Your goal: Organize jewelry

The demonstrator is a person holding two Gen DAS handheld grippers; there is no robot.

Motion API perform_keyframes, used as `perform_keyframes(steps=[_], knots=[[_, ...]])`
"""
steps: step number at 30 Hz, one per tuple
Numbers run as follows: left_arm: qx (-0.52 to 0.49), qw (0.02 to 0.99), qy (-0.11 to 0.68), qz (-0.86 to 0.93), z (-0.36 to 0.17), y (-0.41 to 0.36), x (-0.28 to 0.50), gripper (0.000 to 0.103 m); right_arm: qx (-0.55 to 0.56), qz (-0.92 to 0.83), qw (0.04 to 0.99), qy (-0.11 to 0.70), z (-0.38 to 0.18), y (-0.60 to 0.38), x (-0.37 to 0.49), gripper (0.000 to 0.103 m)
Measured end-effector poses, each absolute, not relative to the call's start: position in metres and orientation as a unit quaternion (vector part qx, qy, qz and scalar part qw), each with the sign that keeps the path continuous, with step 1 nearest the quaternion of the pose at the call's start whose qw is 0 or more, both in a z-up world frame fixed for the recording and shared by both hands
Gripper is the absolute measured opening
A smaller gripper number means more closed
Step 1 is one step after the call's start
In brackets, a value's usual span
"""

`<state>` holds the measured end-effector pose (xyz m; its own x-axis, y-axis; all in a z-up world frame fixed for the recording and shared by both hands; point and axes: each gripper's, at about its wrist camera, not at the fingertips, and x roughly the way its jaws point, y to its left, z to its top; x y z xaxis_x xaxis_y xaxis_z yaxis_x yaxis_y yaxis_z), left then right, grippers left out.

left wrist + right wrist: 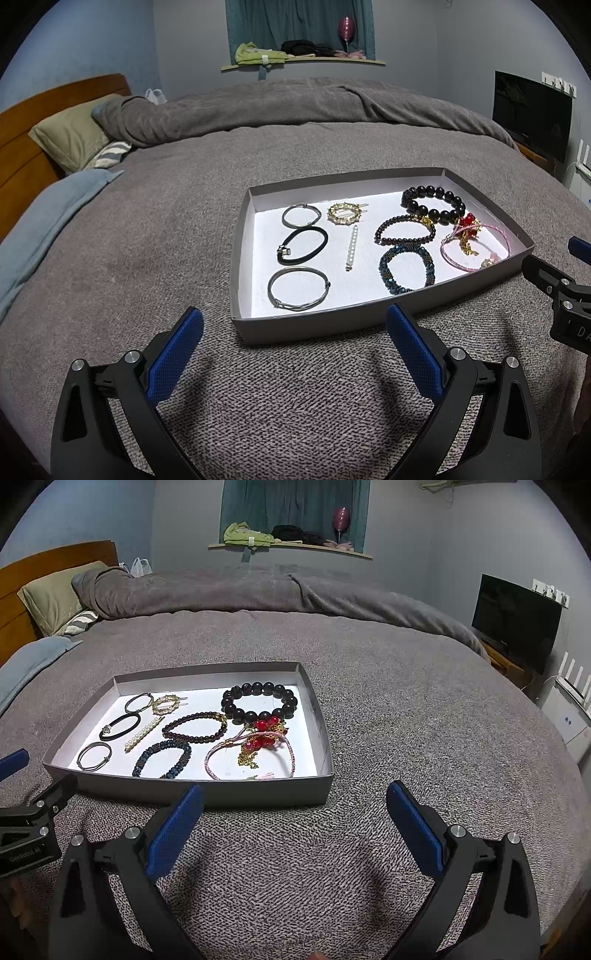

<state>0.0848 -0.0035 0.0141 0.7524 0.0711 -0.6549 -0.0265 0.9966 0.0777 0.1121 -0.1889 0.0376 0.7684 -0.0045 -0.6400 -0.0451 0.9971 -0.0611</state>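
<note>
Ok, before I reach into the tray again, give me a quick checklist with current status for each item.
1. Left claw open and holding nothing: ok.
2. Right claw open and holding nothing: ok.
3. Both claws short of the tray, over the blanket: ok.
4. Left-side pieces lie apart: metal bangle, black hair tie, pearl clip: ok.
5. Red bead and gold chain piece lies clear of the pink cord bracelet: not ok, they overlap in a heap.
6. Whether chain and cord are actually knotted: cannot tell.
</note>
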Motion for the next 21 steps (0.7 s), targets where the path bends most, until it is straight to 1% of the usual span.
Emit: perform_keyframes(steps=[12,17,21], knots=[[0.049,0.937,0.344,0.023,0.014,-0.005,0.086,0.098,-0.037,0.013,0.939,0.342,0.037,-0.189,0.112,0.098],[0.036,0.935,0.353,0.013,0.014,0.0,0.088,0.098,-0.033,0.014,0.939,0.341,0.04,-0.192,0.113,0.098],[0.017,0.943,0.332,0.031,0.033,0.021,0.088,0.098,-0.015,0.03,0.94,0.338,0.051,-0.205,0.117,0.098]])
